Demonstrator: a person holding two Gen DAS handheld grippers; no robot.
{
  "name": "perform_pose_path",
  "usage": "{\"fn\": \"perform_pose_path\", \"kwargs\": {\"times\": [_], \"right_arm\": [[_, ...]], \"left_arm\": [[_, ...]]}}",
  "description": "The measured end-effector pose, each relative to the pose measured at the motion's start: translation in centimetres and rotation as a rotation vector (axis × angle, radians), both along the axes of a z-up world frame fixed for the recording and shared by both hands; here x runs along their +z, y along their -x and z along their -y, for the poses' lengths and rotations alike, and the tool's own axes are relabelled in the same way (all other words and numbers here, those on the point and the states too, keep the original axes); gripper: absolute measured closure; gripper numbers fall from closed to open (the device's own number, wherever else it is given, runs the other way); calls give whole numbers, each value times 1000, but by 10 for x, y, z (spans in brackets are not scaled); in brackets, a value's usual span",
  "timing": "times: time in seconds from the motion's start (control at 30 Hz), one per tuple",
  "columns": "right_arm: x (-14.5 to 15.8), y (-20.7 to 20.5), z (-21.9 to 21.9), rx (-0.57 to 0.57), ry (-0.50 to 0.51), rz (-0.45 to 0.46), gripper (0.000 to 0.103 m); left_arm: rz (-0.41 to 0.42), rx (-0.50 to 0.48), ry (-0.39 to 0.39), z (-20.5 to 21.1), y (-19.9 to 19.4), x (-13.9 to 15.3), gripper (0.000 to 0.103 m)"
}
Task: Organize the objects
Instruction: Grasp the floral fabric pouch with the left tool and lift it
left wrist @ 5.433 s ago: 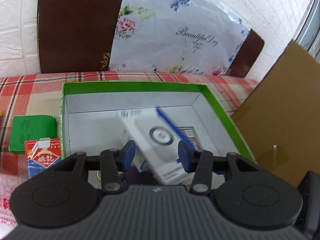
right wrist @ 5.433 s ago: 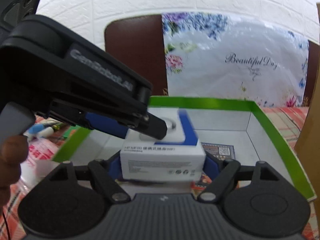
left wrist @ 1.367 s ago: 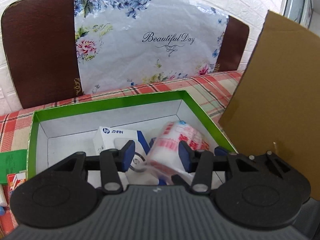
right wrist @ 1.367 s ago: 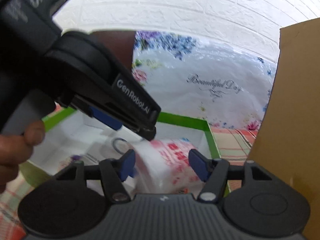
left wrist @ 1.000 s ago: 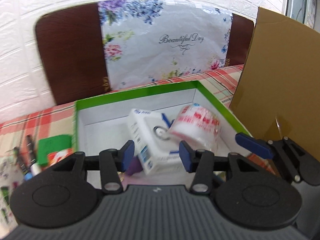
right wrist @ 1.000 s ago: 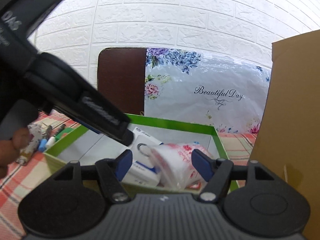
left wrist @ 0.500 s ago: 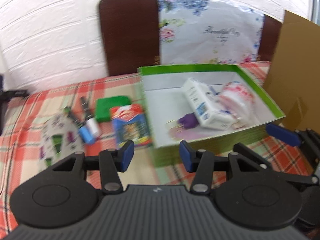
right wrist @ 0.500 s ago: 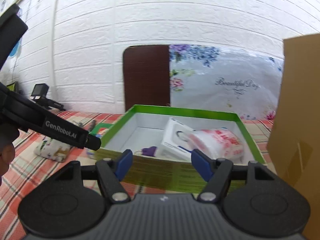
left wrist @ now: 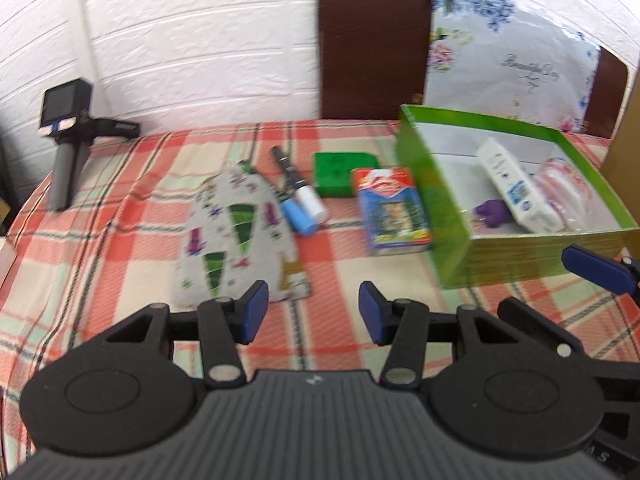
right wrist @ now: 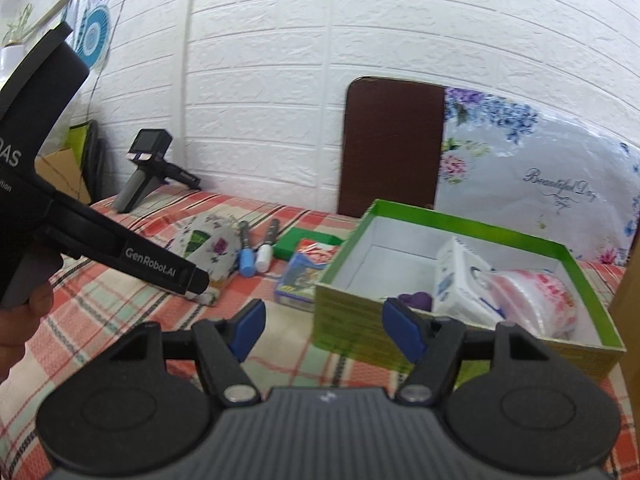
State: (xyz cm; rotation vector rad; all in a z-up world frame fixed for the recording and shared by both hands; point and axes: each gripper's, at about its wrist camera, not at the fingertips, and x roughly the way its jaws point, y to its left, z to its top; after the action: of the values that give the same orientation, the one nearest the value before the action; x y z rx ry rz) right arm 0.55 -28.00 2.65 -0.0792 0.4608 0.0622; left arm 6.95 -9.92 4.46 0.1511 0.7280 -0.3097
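A green open box (left wrist: 520, 258) (right wrist: 352, 308) stands on the plaid table at the right. In it lie a white carton (left wrist: 516, 190) (right wrist: 456, 280), a pink-printed wrapped roll (left wrist: 568, 184) (right wrist: 532, 296) and a small purple thing (left wrist: 494, 214). Left of the box lie a red-and-blue card pack (left wrist: 392, 210) (right wrist: 302, 270), a green pad (left wrist: 342, 172), two markers (left wrist: 302, 200) and a patterned fabric pouch (left wrist: 236, 236) (right wrist: 208, 250). My left gripper (left wrist: 314, 314) is open and empty, above the cloth in front of the pouch. My right gripper (right wrist: 324, 332) is open and empty, before the box's near wall.
A small camera on a grey grip stand (left wrist: 66, 140) (right wrist: 148, 172) stands at the table's far left. A brown chair back (left wrist: 374, 40) with a floral bag (left wrist: 512, 64) is behind the table. Brown cardboard (left wrist: 626, 136) stands right of the box.
Both grippers have pulled back from the box and swung left, empty. The carton and the roll lie in the box; the pouch, markers and card pack have come into view.
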Motion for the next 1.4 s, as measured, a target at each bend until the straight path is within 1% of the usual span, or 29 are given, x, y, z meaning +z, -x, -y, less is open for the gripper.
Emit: {"fn": "perform_pose_path", "kwargs": {"times": [0.23, 0.5, 0.63, 0.9, 1.03, 1.13, 1.17, 1.2, 1.23, 1.3, 1.33, 1.4], "right_arm": [[-6, -6, -23, 55, 23, -28, 36], [-11, -15, -40, 95, 23, -75, 36], [-13, -22, -56, 132, 44, -87, 36], [-20, -40, -91, 220, 68, -116, 36], [-25, -52, -105, 247, 80, -130, 36], [-26, -64, -110, 253, 82, -137, 36], [-27, -69, -111, 251, 79, -141, 36], [-28, -74, -112, 249, 75, -146, 36], [-28, -80, -112, 248, 68, -153, 36], [-31, -93, -112, 246, 57, -167, 36], [-32, -100, -112, 244, 49, -176, 36], [-36, -114, -111, 245, 23, -200, 35]], "left_arm": [[-32, 51, 5, -26, -6, -13, 51], [-58, 89, 15, -50, -14, -25, 50], [-63, 117, 22, -65, -18, -29, 50], [-84, 183, 44, -100, -28, -38, 50], [-91, 211, 71, -119, -38, -38, 49], [-79, 214, 95, -128, -48, -33, 42], [-70, 208, 100, -129, -52, -30, 42], [-63, 199, 106, -129, -57, -27, 39], [-57, 188, 118, -128, -62, -24, 33], [-52, 159, 149, -125, -73, -21, 26], [-54, 142, 165, -123, -78, -20, 21], [-67, 109, 209, -119, -91, -21, 16]]}}
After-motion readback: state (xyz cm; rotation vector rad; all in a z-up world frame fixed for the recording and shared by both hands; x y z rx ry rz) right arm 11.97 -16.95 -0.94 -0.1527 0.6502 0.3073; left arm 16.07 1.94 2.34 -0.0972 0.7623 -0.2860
